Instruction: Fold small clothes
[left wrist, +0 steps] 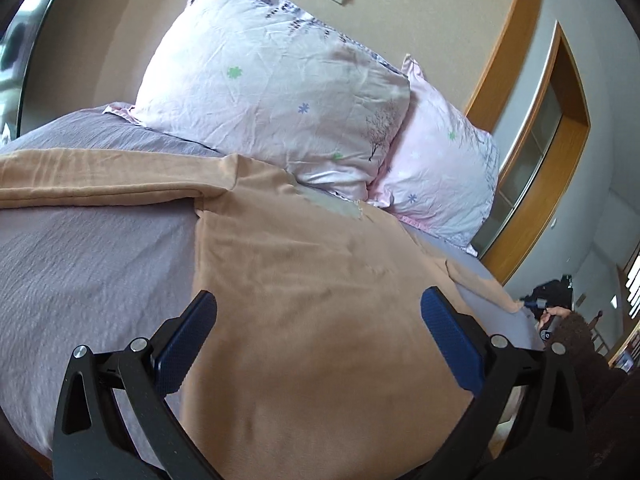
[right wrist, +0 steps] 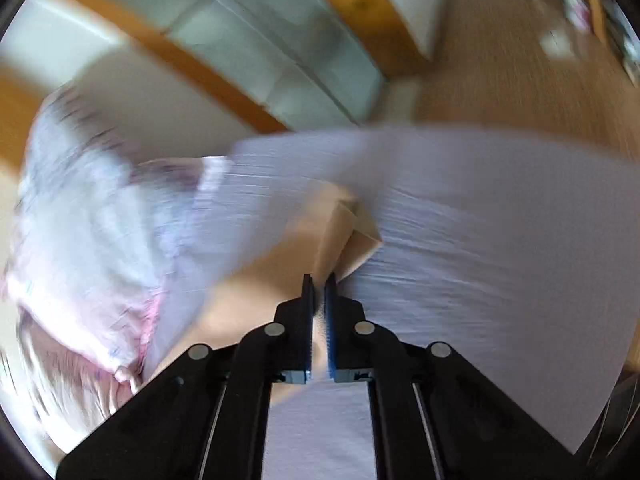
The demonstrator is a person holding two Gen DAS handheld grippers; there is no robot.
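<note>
A tan long-sleeved shirt [left wrist: 312,280] lies spread on the lilac bedsheet [left wrist: 80,264], one sleeve stretched to the left. My left gripper [left wrist: 318,300] is open, hovering just above the shirt's body. In the blurred right wrist view, my right gripper [right wrist: 319,280] is shut on tan cloth, the end of the shirt's other sleeve [right wrist: 344,224], which is lifted off the sheet [right wrist: 500,260]. The right gripper also shows far right in the left wrist view [left wrist: 548,312].
Two pale floral pillows [left wrist: 272,92] lean on the headboard wall behind the shirt. A wooden-framed cabinet [left wrist: 540,152] stands to the right of the bed. Wood floor [right wrist: 520,60] lies beyond the bed's edge.
</note>
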